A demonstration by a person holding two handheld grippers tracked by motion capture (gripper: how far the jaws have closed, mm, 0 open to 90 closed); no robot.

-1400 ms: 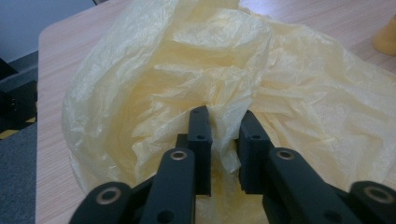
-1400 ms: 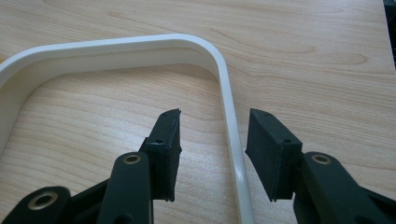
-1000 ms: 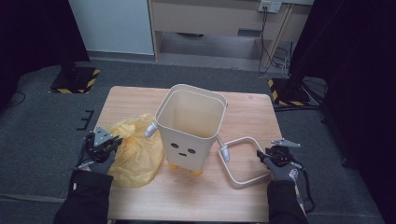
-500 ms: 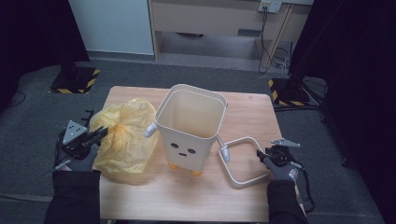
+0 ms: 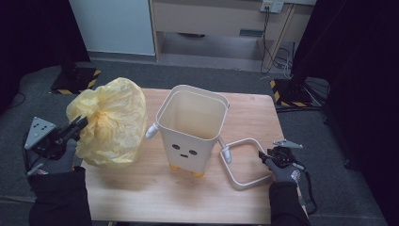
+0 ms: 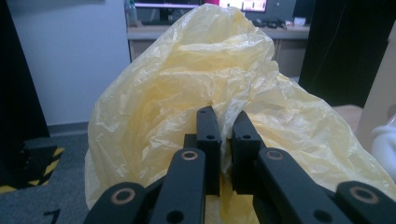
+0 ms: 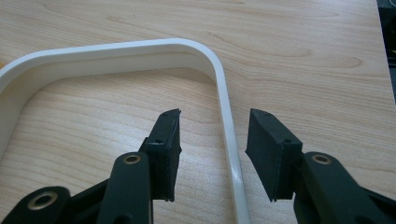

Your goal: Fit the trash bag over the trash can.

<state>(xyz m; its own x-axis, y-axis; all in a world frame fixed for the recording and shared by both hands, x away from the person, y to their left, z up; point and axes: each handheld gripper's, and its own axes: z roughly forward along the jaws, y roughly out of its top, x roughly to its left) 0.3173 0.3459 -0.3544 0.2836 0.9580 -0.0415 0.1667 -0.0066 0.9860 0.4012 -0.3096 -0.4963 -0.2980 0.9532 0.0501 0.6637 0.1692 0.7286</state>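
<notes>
Yellow film is what you are holding: your left gripper [image 6: 223,126] has its jaws pinched on a fold of the bag [image 5: 113,120], which hangs puffed up over the table's [image 5: 155,197] left edge, beside the bin [image 5: 190,129]. Find the bag's mouth before you carry it across; a single pinch will likely not open it over the rim. Your right gripper [image 7: 215,140] sits with jaws wide, straddling the white frame [image 7: 224,100] lying flat on the wood, not yet closed. Close squarely on that bar so it cannot twist.
</notes>
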